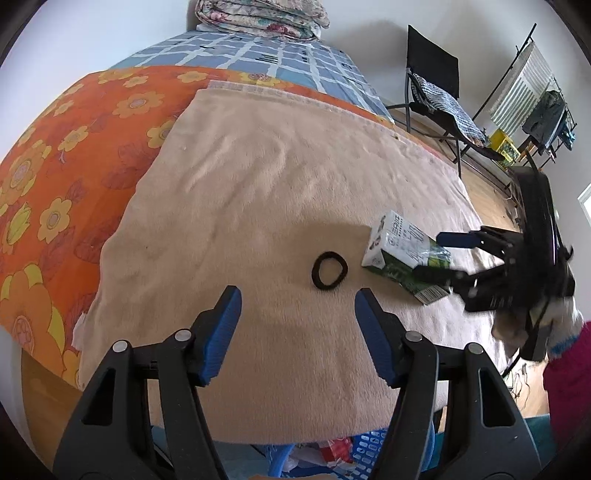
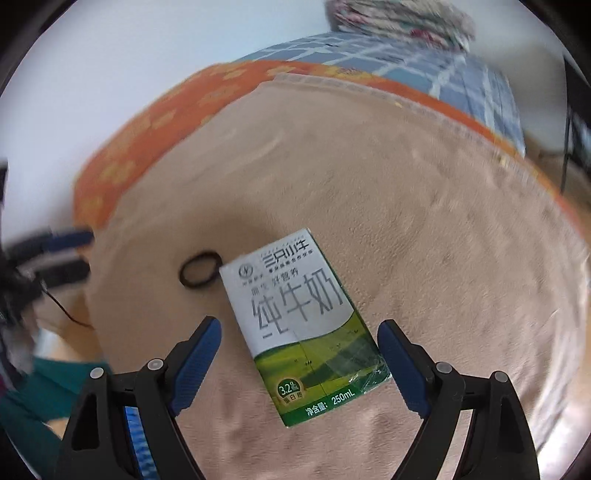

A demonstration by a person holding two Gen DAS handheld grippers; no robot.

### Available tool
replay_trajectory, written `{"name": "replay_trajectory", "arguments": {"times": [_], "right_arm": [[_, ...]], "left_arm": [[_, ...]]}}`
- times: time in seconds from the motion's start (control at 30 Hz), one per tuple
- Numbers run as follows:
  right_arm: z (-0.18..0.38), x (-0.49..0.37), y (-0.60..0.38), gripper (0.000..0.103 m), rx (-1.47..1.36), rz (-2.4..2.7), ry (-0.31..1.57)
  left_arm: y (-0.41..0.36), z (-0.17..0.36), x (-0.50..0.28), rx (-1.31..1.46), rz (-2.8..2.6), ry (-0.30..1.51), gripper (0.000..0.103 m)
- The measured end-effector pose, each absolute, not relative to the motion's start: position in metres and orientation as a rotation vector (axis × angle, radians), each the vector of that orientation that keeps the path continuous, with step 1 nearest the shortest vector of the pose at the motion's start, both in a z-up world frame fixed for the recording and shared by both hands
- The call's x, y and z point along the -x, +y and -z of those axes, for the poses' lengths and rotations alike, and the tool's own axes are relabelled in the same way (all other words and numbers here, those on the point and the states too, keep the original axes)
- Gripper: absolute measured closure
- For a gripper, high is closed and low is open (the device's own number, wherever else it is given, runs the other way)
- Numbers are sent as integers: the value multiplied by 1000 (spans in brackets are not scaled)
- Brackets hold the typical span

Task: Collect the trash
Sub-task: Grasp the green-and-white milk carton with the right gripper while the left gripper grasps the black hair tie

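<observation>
White-and-green milk carton (image 2: 301, 325) lies flat, corner crumpled.

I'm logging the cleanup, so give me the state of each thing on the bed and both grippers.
milk carton: lying flat on the beige blanket, between the right gripper's open jaws, not gripped.
hair tie: lying flat beside the carton, untouched.
left gripper: open, empty, near the hair tie.
right gripper: open around the carton.
folded quilt: stacked at the far end of the bed.
</observation>
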State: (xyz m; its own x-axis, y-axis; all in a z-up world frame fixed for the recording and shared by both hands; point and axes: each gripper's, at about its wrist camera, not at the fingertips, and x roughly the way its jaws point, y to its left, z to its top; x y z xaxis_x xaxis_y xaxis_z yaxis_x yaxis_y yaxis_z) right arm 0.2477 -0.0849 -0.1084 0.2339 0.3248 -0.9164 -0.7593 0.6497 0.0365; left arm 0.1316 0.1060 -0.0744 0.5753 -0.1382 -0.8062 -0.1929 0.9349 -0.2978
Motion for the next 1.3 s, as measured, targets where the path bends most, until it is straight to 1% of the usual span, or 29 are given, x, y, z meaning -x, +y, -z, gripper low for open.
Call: {"name": "replay_trajectory", "arguments": {"times": [0.1,0.2,0.27,0.5,0.63,0.73,0.83,0.87,0.9,0.93,0.97,1.03,1.07,1.1,1.13,1.17,1.23,1.3], "right_arm": [[119,-243,-74,16,569,-717,1067],[126,-250,-76,24,588,-648,1078],[127,-259,-86,27,553,-604,1098],[124,-279,-124,28,429,-525,1136],[127,-277,-130,30,414,-535,1155],[130,-275,-128,30,420,-546,1163],[130,-272,-128,29,427,-546,1157],[129,-273,-127,28,427,-546,1152],[128,-272,-127,26,422,-546,1146],[127,-272,-127,21,419,-540,1140],[127,-272,-126,18,419,-533,1134],[126,-273,-122,18,429,-526,1121],[126,-273,-121,20,434,-523,1119],[127,-273,-120,22,442,-517,1116],[128,-273,-119,30,448,-512,1118],[129,-273,-118,34,451,-509,1124],[130,-274,-118,35,450,-504,1126],[129,-271,-119,37,445,-510,1122]], "left_arm": [[100,81,-139,358,-29,977,37],[90,89,-148,330,-14,1001,37],[83,94,-153,312,0,1016,38],[65,117,-178,234,16,1066,38],[62,131,-192,217,3,1095,38],[60,135,-200,203,-6,1099,43],[58,136,-205,194,-12,1092,44],[58,137,-206,195,-15,1089,45],[57,137,-207,193,-18,1086,47],[57,137,-208,189,-19,1083,50],[55,137,-209,180,-20,1078,53],[54,137,-210,168,-19,1072,63],[54,137,-210,167,-15,1070,65],[53,136,-209,166,-11,1068,71],[54,136,-210,164,-9,1068,74],[54,136,-209,164,-5,1068,75],[57,134,-208,174,-2,1070,77],[58,133,-206,181,-2,1070,78]]}}
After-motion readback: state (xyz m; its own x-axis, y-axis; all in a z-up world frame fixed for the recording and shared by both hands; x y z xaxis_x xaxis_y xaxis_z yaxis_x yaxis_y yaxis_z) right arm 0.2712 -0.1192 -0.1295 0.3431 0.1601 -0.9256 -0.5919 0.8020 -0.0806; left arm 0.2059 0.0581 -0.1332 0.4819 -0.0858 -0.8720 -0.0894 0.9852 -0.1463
